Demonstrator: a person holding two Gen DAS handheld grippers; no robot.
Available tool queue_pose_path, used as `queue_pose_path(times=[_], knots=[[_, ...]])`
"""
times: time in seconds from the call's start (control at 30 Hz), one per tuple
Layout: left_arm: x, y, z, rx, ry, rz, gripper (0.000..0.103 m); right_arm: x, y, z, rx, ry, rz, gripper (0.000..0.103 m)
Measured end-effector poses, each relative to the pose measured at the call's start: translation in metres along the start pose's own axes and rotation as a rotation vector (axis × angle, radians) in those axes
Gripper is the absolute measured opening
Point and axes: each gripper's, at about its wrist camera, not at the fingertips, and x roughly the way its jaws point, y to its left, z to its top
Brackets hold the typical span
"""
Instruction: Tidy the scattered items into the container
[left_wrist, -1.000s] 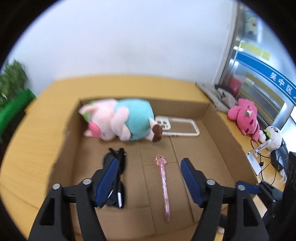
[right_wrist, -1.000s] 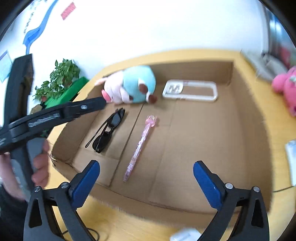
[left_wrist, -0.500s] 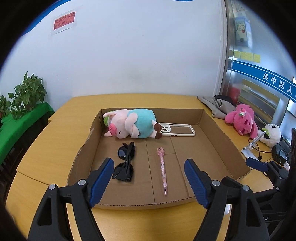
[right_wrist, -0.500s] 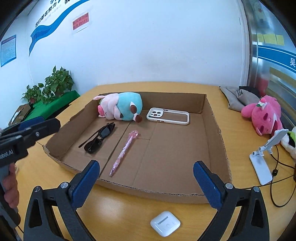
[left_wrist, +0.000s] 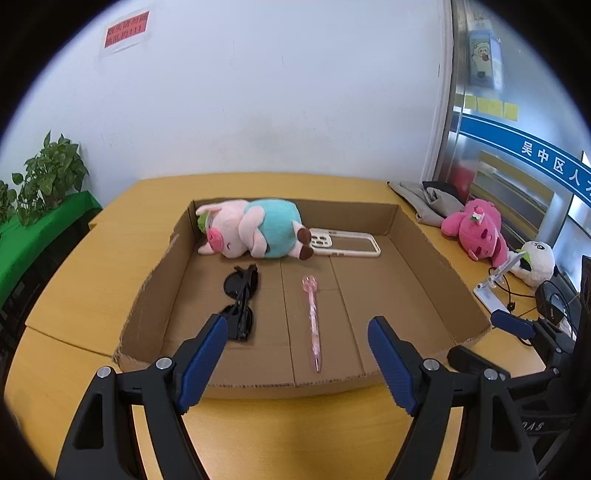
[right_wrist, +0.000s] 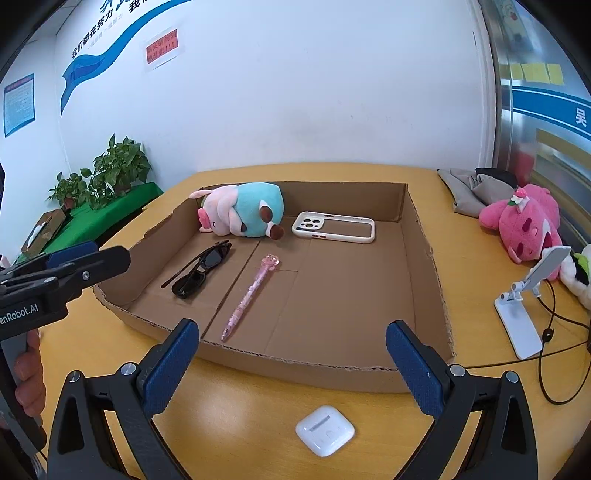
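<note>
A shallow cardboard tray (left_wrist: 439, 266) (right_wrist: 424, 243) lies on the wooden table. Inside it are a pink pig plush in a teal shirt (left_wrist: 255, 232) (right_wrist: 243, 214), black sunglasses (left_wrist: 242, 301) (right_wrist: 201, 273), a pink pen (left_wrist: 313, 317) (right_wrist: 249, 297) and a white phone case (left_wrist: 347, 243) (right_wrist: 334, 227). A white earbud case (right_wrist: 325, 430) lies on the table outside the tray's near wall, just below my right gripper (right_wrist: 291, 367). My left gripper (left_wrist: 297, 360) is open and empty above the tray's near edge. The right gripper is open and empty too.
A pink plush (left_wrist: 476, 229) (right_wrist: 524, 221), a white plush (left_wrist: 537, 262), a white phone stand (right_wrist: 521, 310) with cables, and grey cloth (right_wrist: 476, 188) lie right of the tray. Potted plants (right_wrist: 110, 170) on a green cloth stand left. A white wall is behind.
Both grippers have pulled back and up from over the tray, so the whole tray and the table in front of it now show. The tray's contents have not moved.
</note>
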Motion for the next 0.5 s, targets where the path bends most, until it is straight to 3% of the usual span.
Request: queue_pose_path(times=[0.2,0.4,0.5], knots=[[0.016,0.003,-0.029,-0.035,0.112,-0.092,0.079,0.009,-0.028,-0.036,0.013,0.085,0.048,0.103],[0.035,-0.004,-0.050,-0.049,0.217,-0.183,0.079,0.040,-0.018,-0.062,-0.042,0.191,0.114,0.102],[0.038,-0.009,-0.057,-0.042,0.243,-0.215,0.079,0.054,-0.015,-0.069,-0.045,0.235,0.107,0.099]])
